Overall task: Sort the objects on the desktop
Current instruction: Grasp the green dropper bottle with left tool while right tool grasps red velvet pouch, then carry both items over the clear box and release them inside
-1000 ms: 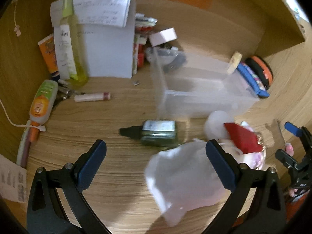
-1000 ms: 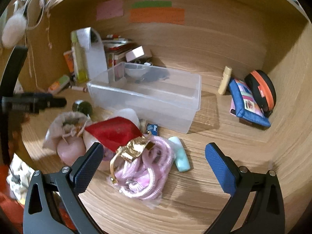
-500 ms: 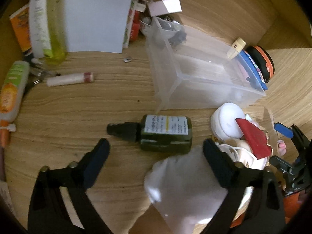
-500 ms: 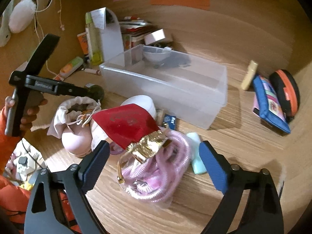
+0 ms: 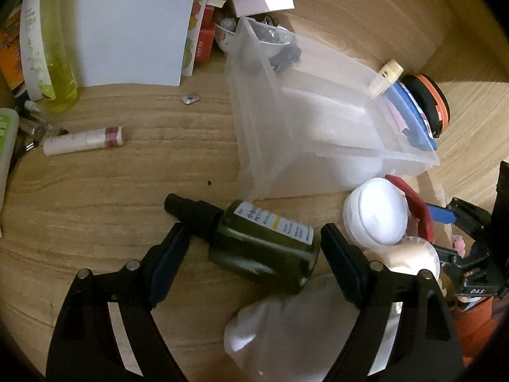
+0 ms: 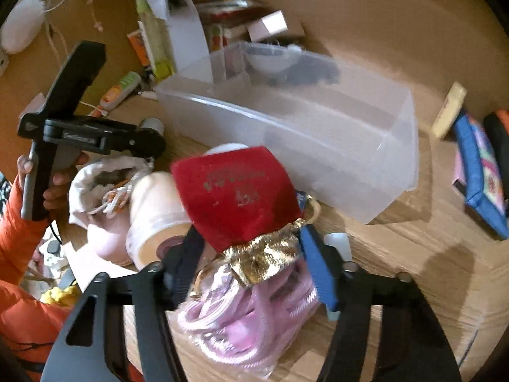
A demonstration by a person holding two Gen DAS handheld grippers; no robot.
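Both tools are mid-pick: left tool [image 5: 254, 248] parted astride the green bottle [image 5: 264, 242], right tool [image 6: 251, 254] closing on the red pouch [image 6: 235, 191], bin [image 6: 302, 127] at 12 o'clock.

Pink cord bundle [image 6: 254, 312] half hidden behind red pouch [image 6: 241, 191]; white cloth bag [image 5: 305, 328] cut by frame bottom.

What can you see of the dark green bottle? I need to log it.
The bottle looks like dark green glass with a black cap pointing left and a white printed label with a yellow patch. It lies on its side on the wooden desk, between the fingers of the open left hand-held gripper, base near a white pouch.
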